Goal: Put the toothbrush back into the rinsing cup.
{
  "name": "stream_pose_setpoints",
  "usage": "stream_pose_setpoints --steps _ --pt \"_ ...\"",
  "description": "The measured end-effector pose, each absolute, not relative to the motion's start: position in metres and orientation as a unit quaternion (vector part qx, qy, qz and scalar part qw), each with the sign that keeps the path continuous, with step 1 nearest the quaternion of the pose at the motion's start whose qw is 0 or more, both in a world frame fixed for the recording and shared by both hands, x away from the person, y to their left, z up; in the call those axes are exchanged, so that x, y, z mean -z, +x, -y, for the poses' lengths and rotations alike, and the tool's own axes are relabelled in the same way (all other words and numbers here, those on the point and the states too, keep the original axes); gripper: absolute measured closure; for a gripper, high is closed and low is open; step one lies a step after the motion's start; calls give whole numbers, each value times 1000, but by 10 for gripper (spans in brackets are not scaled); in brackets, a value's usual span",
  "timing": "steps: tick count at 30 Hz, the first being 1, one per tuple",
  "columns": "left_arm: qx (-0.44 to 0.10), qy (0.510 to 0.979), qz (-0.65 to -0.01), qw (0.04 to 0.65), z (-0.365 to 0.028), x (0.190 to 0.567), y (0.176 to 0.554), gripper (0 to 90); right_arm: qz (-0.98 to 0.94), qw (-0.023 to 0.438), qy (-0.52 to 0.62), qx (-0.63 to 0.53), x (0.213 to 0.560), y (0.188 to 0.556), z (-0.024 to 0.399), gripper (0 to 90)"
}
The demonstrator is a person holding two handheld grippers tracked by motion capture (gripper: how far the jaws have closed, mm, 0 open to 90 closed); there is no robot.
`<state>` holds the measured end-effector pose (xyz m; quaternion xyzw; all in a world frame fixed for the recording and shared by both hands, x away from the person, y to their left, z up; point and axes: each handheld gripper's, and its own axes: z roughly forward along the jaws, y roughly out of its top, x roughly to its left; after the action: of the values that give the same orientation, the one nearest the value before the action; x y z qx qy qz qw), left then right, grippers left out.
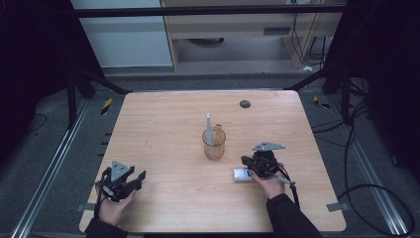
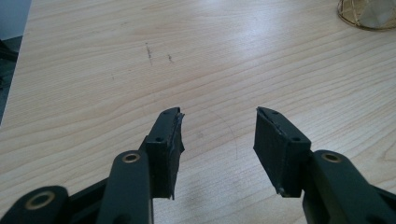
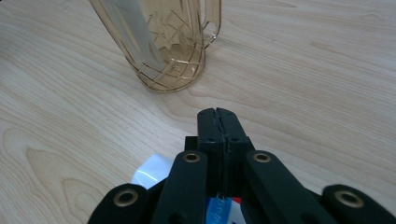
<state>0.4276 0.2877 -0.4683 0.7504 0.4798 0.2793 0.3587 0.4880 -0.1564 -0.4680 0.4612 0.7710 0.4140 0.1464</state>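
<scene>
Right gripper (image 3: 217, 112): jaws pressed flat together, nothing visibly between their tips; held low over the table at about 4 o'clock from the mug, with a small white packet (image 1: 242, 174) lying flat beneath and just beside it, its glossy white corner and a blue-and-red printed edge showing under the linkage in the right gripper view; whether the packet is touched cannot be told. Left gripper (image 2: 218, 133): jaws wide apart, empty, bare wood between them, resting near the table's 7 o'clock corner, well apart from everything else. Amber transparent mug (image 1: 214, 144): upright near the table centre, handle on its far side, ribbed base pattern visible through the wall. Pale tube (image 1: 209, 130): standing tilted inside the mug, capped tip rising past the rim toward 12 o'clock. Light wooden table (image 1: 163, 119): a dark round plug at 1 o'clock near the far edge. Risk, judged: the mug looks light and top-heavy with the tube leaning in it; a sideways brush from the right gripper would probably tip it, and the flat packet may slide rather than lift
</scene>
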Motion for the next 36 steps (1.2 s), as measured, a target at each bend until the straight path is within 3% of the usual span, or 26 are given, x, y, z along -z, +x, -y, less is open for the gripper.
stream_pose_setpoints --steps 36 --pt "-263 756 -485 352 -288 469 428 443 -807 115 438 -379 480 478 145 900"
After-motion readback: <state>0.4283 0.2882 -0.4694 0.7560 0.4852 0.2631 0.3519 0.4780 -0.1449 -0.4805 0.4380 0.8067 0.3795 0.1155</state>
